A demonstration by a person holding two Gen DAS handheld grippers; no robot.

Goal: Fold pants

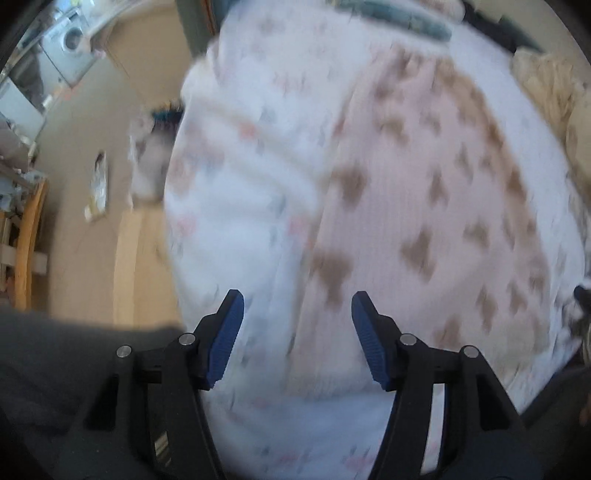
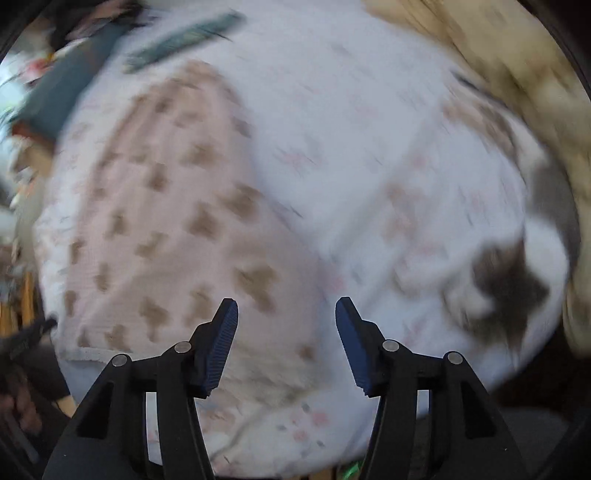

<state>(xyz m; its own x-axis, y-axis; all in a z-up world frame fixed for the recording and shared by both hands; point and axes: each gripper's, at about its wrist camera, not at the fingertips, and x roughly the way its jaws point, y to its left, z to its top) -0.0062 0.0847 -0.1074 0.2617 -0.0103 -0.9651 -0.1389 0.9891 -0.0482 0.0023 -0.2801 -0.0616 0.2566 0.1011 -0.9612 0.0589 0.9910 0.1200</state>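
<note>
The folding was judged to be at an early stage, or between folds. The pale pink ribbed pants printed with brown bear-like shapes (image 1: 424,192) were seen lying spread along a white bed sheet with a faint pink and grey print (image 1: 236,206), and neither gripper was holding any cloth. No crisp fold line could be made out. Whether the two legs had already been laid one upon the other could not be told, because both views were smeared by motion blur. Most of the work, at the least the folding of the length into a compact stack, was judged to be left.

The left gripper (image 1: 297,325) was seen with its blue-padded fingers (image 1: 229,332) spread wide and nothing between them, hanging over the near end of the garment and the sheet beside it. The right gripper (image 2: 286,332) was likewise spread apart and empty, placed over the near right edge of the pants (image 2: 177,236), where pink cloth gave way to sheet.

The pants appeared soft and thin, with a ribbed or waffle-like weave, and lay fairly flat as one long band. In the right wrist view a pale hem or cuff edge (image 2: 88,354) was visible at the near left corner. A dark teal object (image 1: 402,14) was seen beyond the far end, and a white and brown furry shape (image 2: 513,280), perhaps a toy or an animal, to the right.
</note>
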